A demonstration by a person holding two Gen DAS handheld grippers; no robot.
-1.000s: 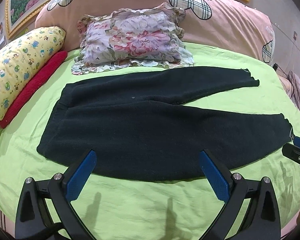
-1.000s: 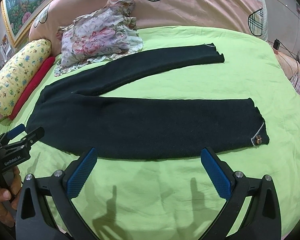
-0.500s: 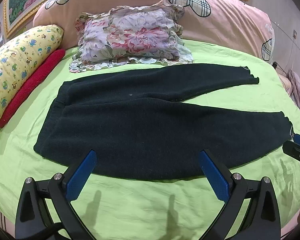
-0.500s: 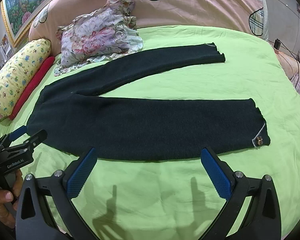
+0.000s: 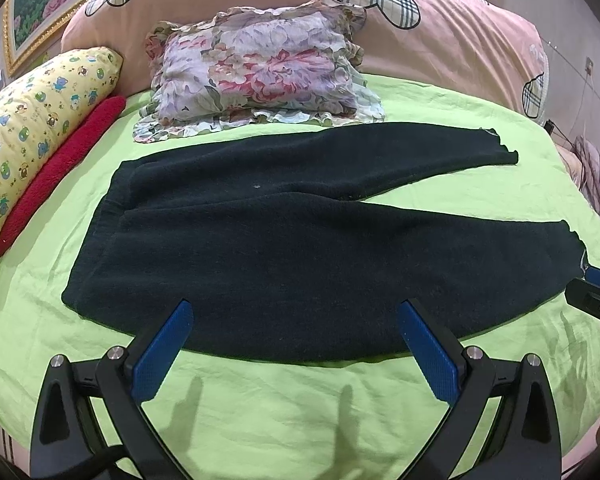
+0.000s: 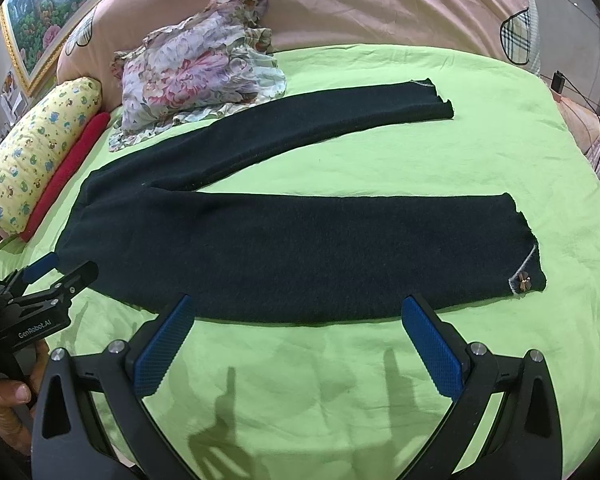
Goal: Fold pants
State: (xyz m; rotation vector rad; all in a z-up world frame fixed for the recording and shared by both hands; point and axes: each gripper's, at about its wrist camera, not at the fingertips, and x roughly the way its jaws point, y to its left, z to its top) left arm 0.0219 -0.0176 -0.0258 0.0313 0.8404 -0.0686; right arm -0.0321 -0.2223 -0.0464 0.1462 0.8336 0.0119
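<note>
Both my tongs gape wide, gripping nothing: left tongs (image 5: 296, 344) over the near hem of the pants (image 5: 300, 240) by the waist, right tongs (image 6: 300, 340) just short of the lower leg. Pants lie flat, legs spread, on the green bed (image 6: 380, 400), pillows (image 5: 260, 68) beyond.

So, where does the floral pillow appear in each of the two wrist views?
Left wrist view: the floral pillow is at top centre, behind the black pants, just beyond the far leg.
Right wrist view: the floral pillow is at upper left, beyond the pants' far leg.
Shared landmark: the yellow cartoon-print bolster with the red cushion beside it, at the left edge in both.
</note>
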